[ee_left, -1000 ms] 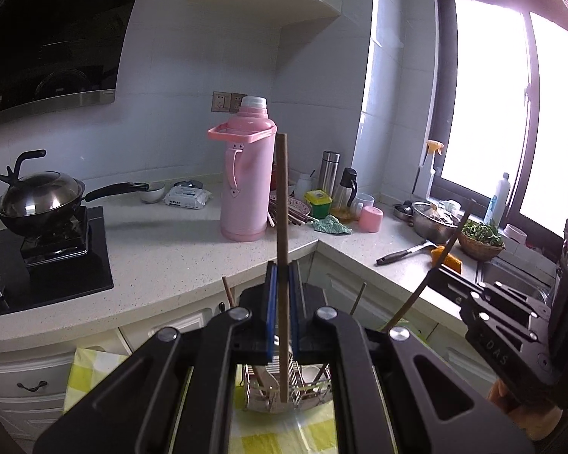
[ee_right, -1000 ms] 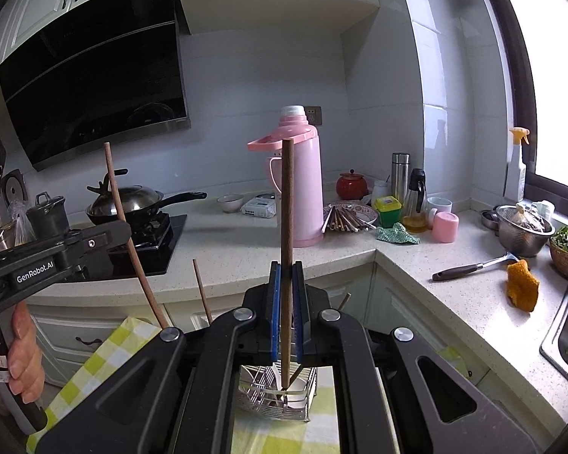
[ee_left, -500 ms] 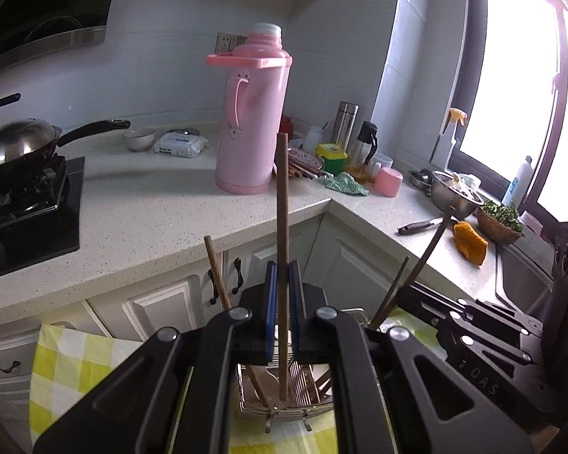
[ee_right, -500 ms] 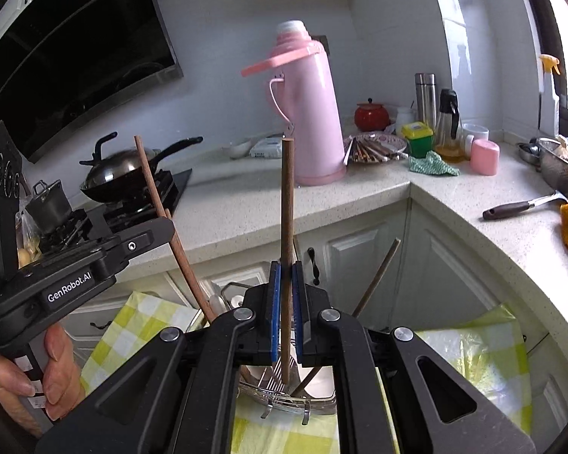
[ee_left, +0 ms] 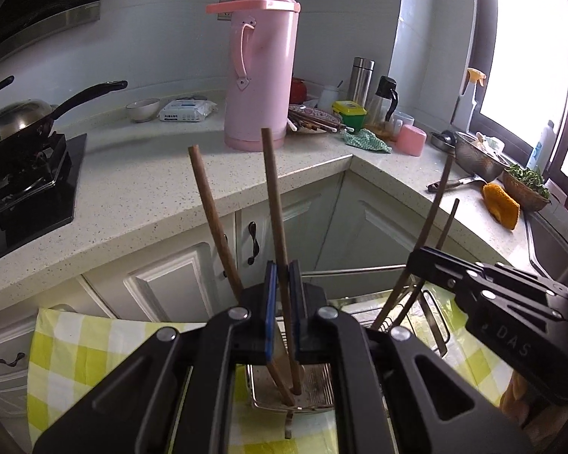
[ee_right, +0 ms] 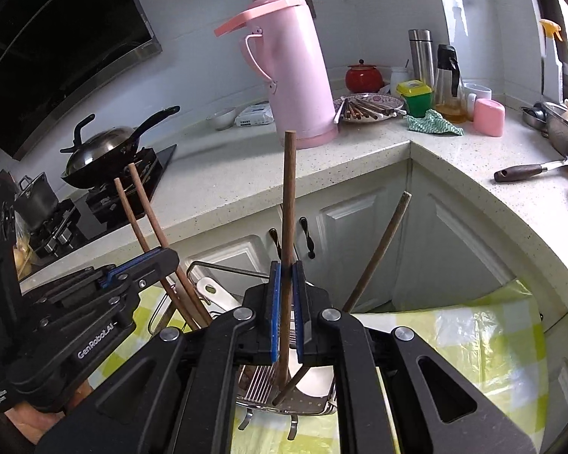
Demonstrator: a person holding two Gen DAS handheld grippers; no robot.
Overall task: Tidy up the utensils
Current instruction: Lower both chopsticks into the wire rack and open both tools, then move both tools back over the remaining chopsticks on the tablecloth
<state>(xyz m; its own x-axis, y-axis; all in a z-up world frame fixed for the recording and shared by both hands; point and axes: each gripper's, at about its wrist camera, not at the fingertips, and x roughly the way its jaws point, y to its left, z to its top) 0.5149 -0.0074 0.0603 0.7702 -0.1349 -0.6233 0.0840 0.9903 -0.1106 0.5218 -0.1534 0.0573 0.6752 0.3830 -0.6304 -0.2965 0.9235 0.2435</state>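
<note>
Both my left gripper (ee_left: 283, 304) and right gripper (ee_right: 286, 312) pinch one upright chopstick each (ee_left: 275, 204) (ee_right: 288, 204), tips already down inside the wire utensil basket (ee_right: 284, 397), so letting go should stand them tidily.

Daylit, window (ee_left: 526, 56) glare, perhaps fisheye-warped

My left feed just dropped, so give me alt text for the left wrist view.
The left hand-held gripper is shut on a wooden chopstick, its tip inside a metal utensil rack beside another leaning chopstick. The right hand-held gripper holds a chopstick over the rack too.
</note>
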